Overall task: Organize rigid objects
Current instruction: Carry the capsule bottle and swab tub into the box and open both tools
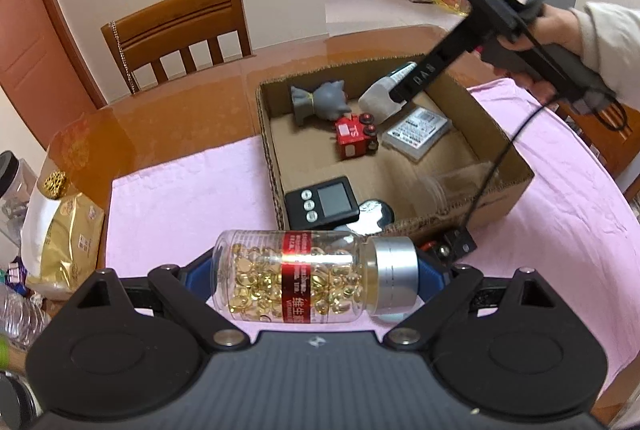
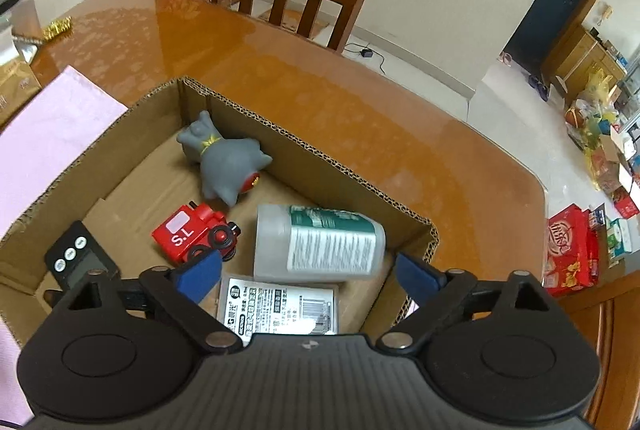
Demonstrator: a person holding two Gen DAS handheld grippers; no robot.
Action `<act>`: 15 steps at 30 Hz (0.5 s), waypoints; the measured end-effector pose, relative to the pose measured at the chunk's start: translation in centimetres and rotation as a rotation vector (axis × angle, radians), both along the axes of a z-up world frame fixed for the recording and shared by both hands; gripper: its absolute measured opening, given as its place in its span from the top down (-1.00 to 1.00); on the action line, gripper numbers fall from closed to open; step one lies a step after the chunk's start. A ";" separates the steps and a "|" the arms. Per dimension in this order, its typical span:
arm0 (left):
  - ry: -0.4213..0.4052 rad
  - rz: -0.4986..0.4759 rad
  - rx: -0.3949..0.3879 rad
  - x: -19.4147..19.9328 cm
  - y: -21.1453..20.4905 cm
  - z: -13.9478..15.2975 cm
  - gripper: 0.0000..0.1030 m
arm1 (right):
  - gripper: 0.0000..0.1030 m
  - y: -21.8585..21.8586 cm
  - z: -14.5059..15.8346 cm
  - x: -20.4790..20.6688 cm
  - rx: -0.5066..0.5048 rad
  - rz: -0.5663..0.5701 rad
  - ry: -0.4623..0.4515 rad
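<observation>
Capsule bottle [image 1: 316, 276] sideways between left jaws, cap right. Box [image 1: 500, 186] ahead of it. In the box, off the right jaws: white bottle [image 2: 320, 244] between/ahead, train [image 2: 196, 234] ahead-left, cat figure [image 2: 228, 164] behind train (near far wall), timer [image 2: 76, 258] far left, flat case [image 2: 280, 306] underneath.

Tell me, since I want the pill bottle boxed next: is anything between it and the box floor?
The left tool holds the pill bottle just short of the box. A black timer leans at the near wall; the middle floor looks bare.
</observation>
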State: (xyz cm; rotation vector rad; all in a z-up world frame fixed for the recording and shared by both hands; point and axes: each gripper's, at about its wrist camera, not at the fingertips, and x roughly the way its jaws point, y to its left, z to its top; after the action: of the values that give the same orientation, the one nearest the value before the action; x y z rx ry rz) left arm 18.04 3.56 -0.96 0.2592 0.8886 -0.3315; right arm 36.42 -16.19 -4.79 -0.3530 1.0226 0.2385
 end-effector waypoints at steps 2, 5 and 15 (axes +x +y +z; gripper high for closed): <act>-0.008 -0.009 0.002 0.6 -0.3 0.2 -0.80 | -0.99 -0.4 0.2 -0.5 0.014 -0.002 0.000; -0.023 -0.021 -0.001 1.8 -0.9 0.5 -0.80 | -1.00 -0.8 0.4 -1.3 0.019 0.000 -0.003; -0.081 -0.090 -0.032 7.5 -3.4 0.0 -0.80 | -1.00 -2.7 1.7 -4.7 0.075 -0.028 -0.010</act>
State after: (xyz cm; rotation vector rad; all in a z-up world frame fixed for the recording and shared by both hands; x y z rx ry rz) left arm 25.58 0.15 -0.92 0.2814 0.7931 -0.4155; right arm 31.72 -18.93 -3.10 -0.2714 1.0053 0.2493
